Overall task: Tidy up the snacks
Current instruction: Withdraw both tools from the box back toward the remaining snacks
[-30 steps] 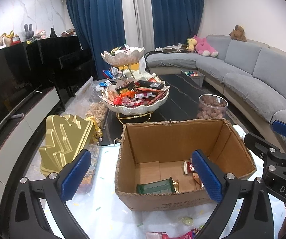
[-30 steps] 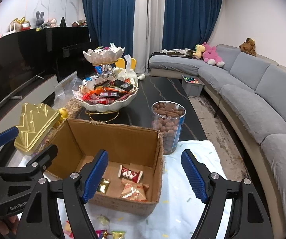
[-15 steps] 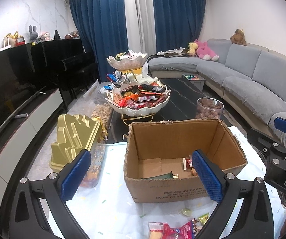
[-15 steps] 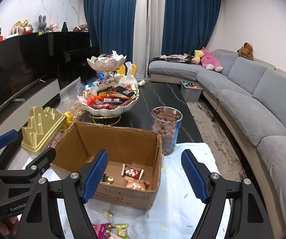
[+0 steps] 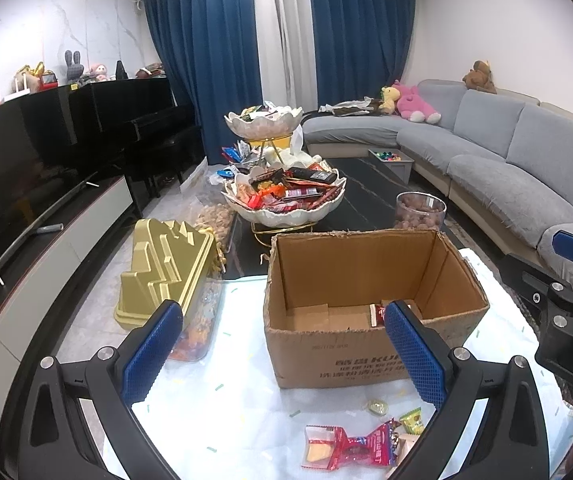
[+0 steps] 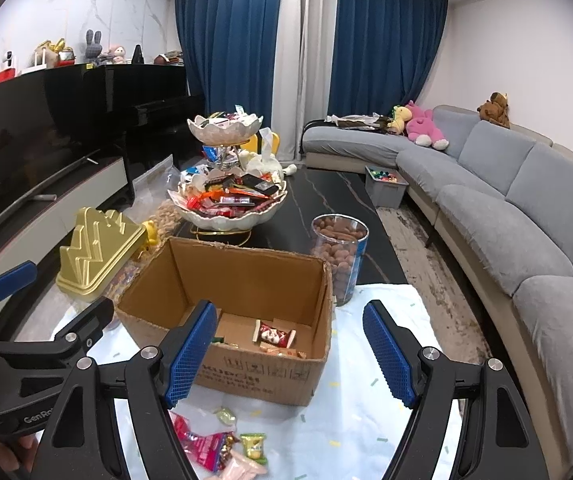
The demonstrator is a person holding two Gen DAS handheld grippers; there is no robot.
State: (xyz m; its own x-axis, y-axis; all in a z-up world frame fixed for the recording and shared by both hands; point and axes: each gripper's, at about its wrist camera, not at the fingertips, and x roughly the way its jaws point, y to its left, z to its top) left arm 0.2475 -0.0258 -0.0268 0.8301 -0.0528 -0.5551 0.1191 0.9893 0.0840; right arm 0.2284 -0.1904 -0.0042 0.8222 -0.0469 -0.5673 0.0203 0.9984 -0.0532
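left gripper [image 5: 282, 354] jaws apart, empty | right gripper [image 6: 288, 354] jaws apart, empty | wrappers [image 6: 222, 444] on white cloth [image 5: 230, 396] beneath | box [image 5: 370, 292] ahead, snacks inside, print unreadable | tiered bowl [image 5: 286, 196] beyond | sofa [image 6: 526, 200] far right

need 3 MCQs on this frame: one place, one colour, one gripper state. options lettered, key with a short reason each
1. Where does the clear jar of brown snacks stand?
A. inside the cardboard box
B. beside the cardboard box, outside it
C. on the sofa

2. What colour is the stepped lid beside the box?
A. gold
B. red
C. white

3. How is the right gripper?
A. shut on a candy
B. shut on the box rim
C. open, nothing between its fingers

Key:
1 B: the jar stands on the table just off the box's corner.
2 A: the lid is plainly gold in both views.
3 C: the blue pads stand wide apart with only the cloth and box behind them.
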